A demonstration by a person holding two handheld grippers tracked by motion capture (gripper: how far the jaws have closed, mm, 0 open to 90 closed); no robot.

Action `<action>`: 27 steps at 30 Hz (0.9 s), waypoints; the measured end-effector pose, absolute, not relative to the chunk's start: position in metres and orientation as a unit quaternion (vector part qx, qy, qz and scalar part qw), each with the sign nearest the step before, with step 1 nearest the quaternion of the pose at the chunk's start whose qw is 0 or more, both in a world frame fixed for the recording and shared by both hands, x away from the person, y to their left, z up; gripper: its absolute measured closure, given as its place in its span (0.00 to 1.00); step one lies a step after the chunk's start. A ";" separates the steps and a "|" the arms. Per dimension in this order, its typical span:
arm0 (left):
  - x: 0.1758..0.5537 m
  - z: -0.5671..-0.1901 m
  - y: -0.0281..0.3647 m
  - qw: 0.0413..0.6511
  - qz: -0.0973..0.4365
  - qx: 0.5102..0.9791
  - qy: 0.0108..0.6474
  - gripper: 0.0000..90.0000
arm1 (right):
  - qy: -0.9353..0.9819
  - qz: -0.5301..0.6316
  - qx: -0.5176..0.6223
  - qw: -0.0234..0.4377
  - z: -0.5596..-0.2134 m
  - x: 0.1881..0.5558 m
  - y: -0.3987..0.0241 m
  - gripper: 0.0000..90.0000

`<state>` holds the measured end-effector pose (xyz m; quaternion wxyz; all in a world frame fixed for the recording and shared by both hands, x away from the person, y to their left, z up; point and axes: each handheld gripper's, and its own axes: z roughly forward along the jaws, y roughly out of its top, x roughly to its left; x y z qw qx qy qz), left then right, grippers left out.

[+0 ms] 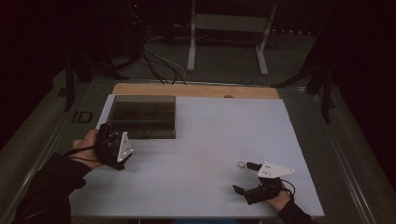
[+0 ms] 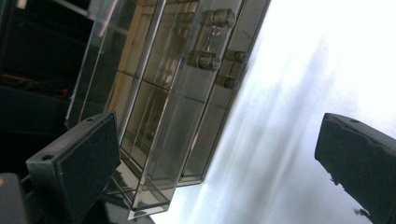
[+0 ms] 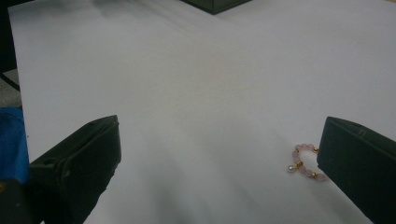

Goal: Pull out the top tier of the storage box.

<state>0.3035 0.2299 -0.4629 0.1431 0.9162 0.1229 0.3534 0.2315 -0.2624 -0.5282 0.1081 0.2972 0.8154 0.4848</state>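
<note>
Both grippers, left [image 1: 108,134] and right [image 1: 243,177], gape wide over white table [image 1: 210,135]; dark room behind.

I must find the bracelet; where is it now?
The pink bead bracelet lies on the white table, right side in the high view, just beside the right tongs, ungrasped.

One clear plastic compartment box [image 1: 142,116] sits on the white worktop [image 1: 210,140]. One pink bead bracelet [image 3: 303,161] lies there too. Two tongs are present, left tongs [image 1: 114,147] and right tongs [image 1: 245,177].
</note>
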 end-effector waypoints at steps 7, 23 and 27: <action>0.313 -0.453 0.234 0.151 0.335 0.922 0.125 0.02 | 0.815 0.485 0.297 0.108 -0.528 0.232 -0.262 0.00; 0.331 -0.437 0.242 0.165 0.301 0.934 0.096 0.07 | 0.815 0.484 0.299 0.106 -0.529 0.232 -0.262 0.00; 0.335 -0.432 0.240 0.164 0.303 0.933 0.102 0.09 | 0.815 0.484 0.299 0.105 -0.529 0.232 -0.263 0.00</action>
